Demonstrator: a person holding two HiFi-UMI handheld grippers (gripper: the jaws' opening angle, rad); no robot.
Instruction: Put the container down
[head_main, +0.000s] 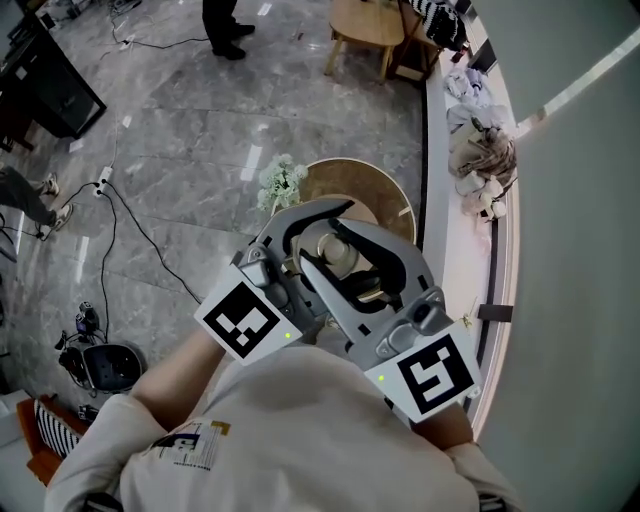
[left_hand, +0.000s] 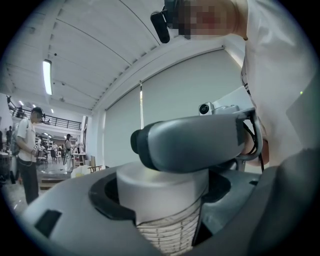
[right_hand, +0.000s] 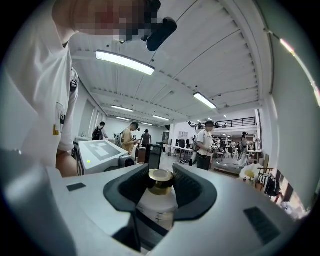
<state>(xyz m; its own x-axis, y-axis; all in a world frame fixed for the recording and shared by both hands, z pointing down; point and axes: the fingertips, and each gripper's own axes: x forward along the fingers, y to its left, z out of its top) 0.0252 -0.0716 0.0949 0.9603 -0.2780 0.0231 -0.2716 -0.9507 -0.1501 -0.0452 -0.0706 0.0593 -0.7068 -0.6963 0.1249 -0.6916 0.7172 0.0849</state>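
Both grippers are held close together in front of my chest, above the floor. The left gripper (head_main: 335, 248) is shut on a white container (head_main: 340, 255). In the left gripper view this container (left_hand: 162, 192) shows a plain white top and a ribbed, graduated lower body, wedged between the left gripper (left_hand: 160, 202) jaws. A jaw of the right gripper crosses just above it. The right gripper (head_main: 368, 290) is shut on a small white bottle with a gold cap (head_main: 368, 293). In the right gripper view that bottle (right_hand: 161, 182) sits between the dark pads (right_hand: 187, 192) of the right gripper (right_hand: 160, 189).
Below the grippers stands a round wooden table (head_main: 385, 190) with white flowers (head_main: 280, 182). A white ledge (head_main: 462, 250) with soft toys (head_main: 485, 155) runs along the right. Cables (head_main: 120, 215) lie on the grey floor, a wooden stool (head_main: 365, 25) stands farther off, and people stand in the hall (right_hand: 205, 145).
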